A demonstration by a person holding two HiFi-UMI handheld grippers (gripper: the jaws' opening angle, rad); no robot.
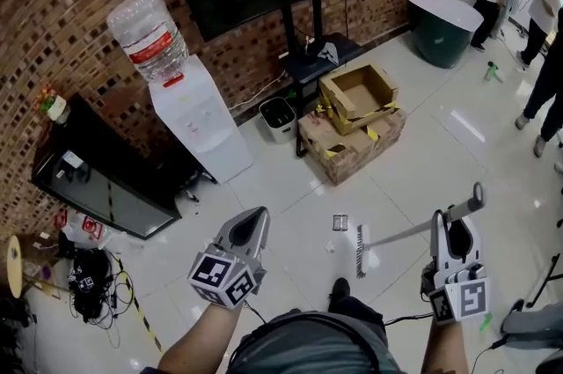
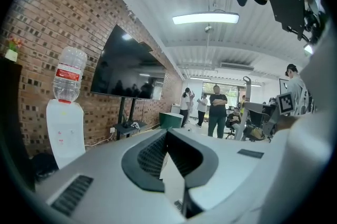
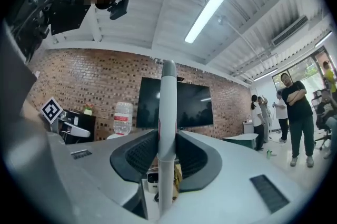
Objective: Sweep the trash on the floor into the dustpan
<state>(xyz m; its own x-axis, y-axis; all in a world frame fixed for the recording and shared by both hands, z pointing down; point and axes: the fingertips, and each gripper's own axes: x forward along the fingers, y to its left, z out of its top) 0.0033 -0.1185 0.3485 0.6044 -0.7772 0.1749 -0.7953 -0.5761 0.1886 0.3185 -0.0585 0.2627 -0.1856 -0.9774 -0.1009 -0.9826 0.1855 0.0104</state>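
Here, the right gripper (image 1: 458, 227) clamps the slim grey broom handle (image 1: 413, 230) near its top, a good hold. It is likely light and stiff, and its brush (image 1: 359, 251) rests beside a small dark scrap (image 1: 340, 223) on the floor. The left gripper (image 1: 258, 218) is closed and empty

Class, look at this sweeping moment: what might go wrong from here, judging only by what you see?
No dustpan is in view and the left gripper is shut and empty, so the trash may simply get scattered. The right gripper holds the broom near the handle's top end, so strokes may be hard to steer. The shoe stands close to the broom head and might get knocked.
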